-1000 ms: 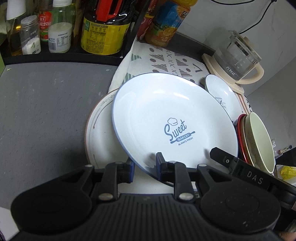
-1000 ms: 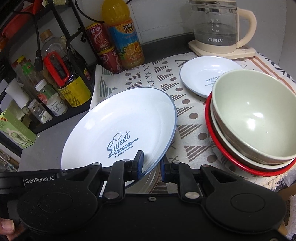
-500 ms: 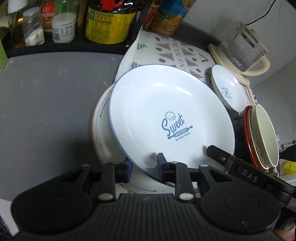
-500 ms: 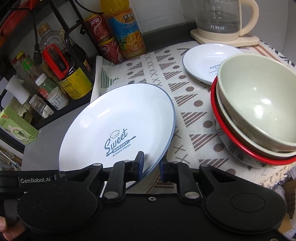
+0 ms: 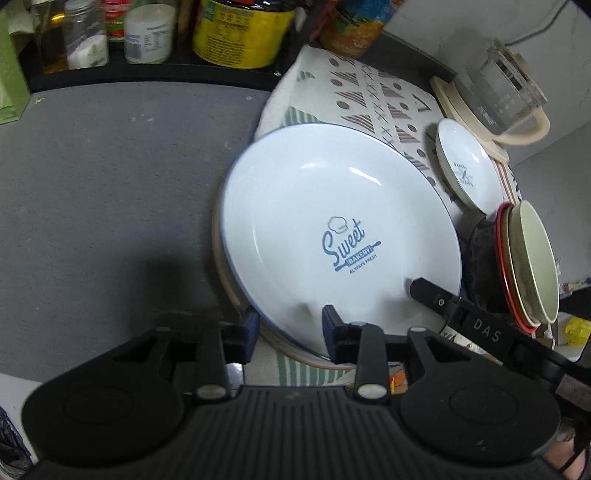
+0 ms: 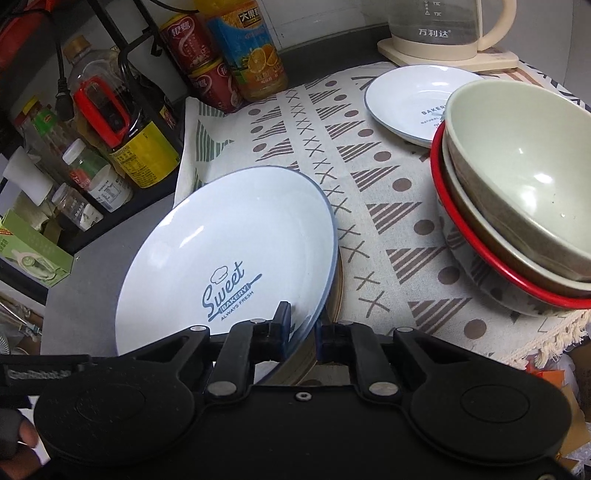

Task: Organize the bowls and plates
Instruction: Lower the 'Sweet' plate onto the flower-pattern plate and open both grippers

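A large white "Sweet Bakery" plate with a blue rim lies over a beige plate whose edge shows beneath it. My left gripper and my right gripper both clamp the white plate's near rim, one from each side. A small white plate sits on the patterned cloth. A stack of bowls, cream ones inside a red-rimmed one, stands to the right.
A glass kettle on a cream base stands at the back right. Bottles, cans and jars line a black rack at the back left. Grey countertop lies left of the cloth.
Both grippers have lowered the white plate, held tilted above the beige plate, down over it. The plate now lies flatter and nearly covers the beige one.
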`<state>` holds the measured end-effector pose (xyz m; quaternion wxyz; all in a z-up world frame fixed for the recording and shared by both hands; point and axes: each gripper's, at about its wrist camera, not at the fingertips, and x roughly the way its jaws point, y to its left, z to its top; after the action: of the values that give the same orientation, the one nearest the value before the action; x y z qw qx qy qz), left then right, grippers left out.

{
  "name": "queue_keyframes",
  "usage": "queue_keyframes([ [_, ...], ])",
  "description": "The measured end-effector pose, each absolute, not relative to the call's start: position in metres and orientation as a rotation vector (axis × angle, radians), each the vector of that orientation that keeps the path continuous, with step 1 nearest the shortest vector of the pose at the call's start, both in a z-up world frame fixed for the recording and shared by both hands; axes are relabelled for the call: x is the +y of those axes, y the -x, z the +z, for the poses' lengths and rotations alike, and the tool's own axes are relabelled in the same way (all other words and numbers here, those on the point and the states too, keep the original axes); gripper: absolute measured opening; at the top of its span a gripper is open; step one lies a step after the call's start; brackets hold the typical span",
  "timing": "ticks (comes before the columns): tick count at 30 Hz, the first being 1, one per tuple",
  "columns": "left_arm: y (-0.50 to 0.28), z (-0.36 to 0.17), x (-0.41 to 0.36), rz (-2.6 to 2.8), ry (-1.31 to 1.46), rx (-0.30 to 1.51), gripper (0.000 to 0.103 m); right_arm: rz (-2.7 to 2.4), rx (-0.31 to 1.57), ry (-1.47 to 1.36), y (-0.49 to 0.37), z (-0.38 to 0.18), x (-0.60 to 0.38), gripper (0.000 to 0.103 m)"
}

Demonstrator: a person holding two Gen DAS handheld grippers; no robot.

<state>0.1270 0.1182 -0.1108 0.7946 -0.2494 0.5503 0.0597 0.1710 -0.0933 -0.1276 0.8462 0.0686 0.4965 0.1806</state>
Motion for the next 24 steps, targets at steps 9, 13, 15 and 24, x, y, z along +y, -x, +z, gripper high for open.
queue_keyframes([
  [9, -0.125, -0.110, 0.134, 0.200, 0.546, 1.145, 0.045, 0.374, 1.077, -0.140, -0.175, -0.131, -0.089, 0.014],
  [13, -0.129, -0.111, 0.133, 0.193, 0.539, 1.124, 0.045, 0.383, 1.085, -0.131, -0.173, -0.129, -0.090, 0.014],
  [15, -0.132, -0.112, 0.131, 0.187, 0.538, 1.115, 0.045, 0.384, 1.074, -0.120, -0.172, -0.127, -0.092, 0.013],
  [24, -0.144, -0.115, 0.121, 0.167, 0.507, 1.119, 0.046, 0.361, 1.061, -0.096, -0.173, -0.125, -0.101, 0.013],
])
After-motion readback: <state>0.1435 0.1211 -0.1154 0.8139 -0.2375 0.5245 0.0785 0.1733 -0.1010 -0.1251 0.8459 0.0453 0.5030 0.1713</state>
